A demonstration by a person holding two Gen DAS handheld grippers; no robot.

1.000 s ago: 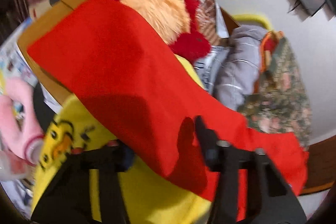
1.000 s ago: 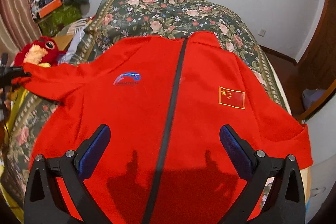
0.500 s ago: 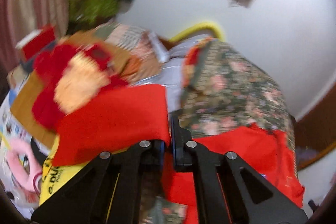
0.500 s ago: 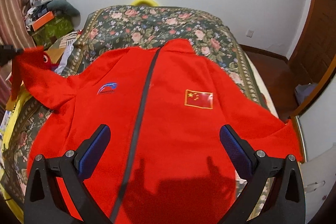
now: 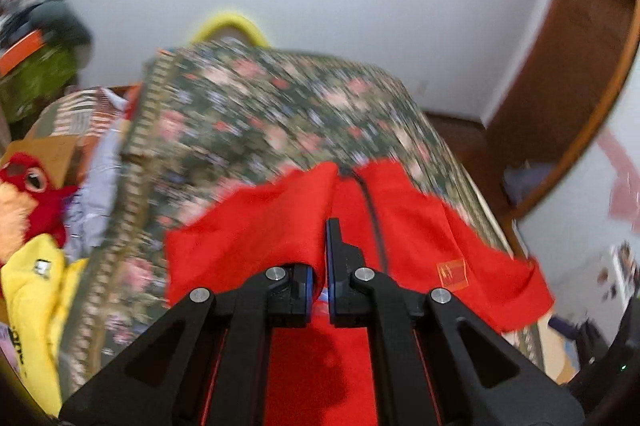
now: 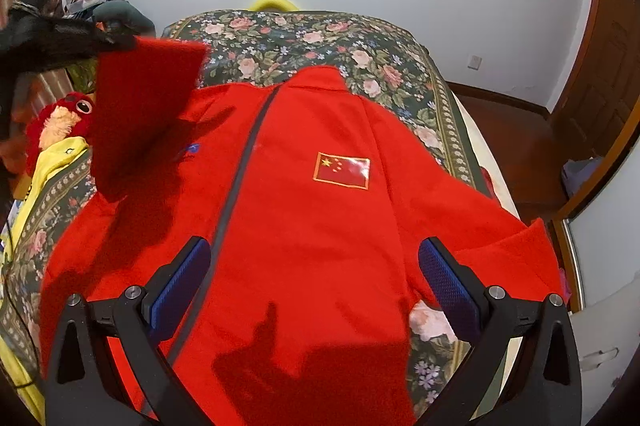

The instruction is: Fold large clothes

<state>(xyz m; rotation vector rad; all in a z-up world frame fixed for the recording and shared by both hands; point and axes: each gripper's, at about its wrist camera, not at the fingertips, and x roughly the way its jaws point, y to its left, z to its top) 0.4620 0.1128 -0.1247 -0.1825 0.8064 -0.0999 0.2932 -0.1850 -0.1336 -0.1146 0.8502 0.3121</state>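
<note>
Red zip jacket (image 6: 304,226) flat on floral bedspread (image 6: 360,38); left tongs (image 5: 320,266) clench lifted sleeve (image 6: 148,98); right tongs (image 6: 316,282) spread, empty.

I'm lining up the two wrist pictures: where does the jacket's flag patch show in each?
Left wrist: flag patch at lower right, blurred, right of the shut left gripper.
Right wrist: flag patch near centre, on the red jacket.
Shared landmark: the jacket's dark zipper.

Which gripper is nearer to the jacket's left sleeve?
Left. The left gripper is shut on the sleeve and holds it raised above the red jacket. The right gripper is open over the hem.
</note>
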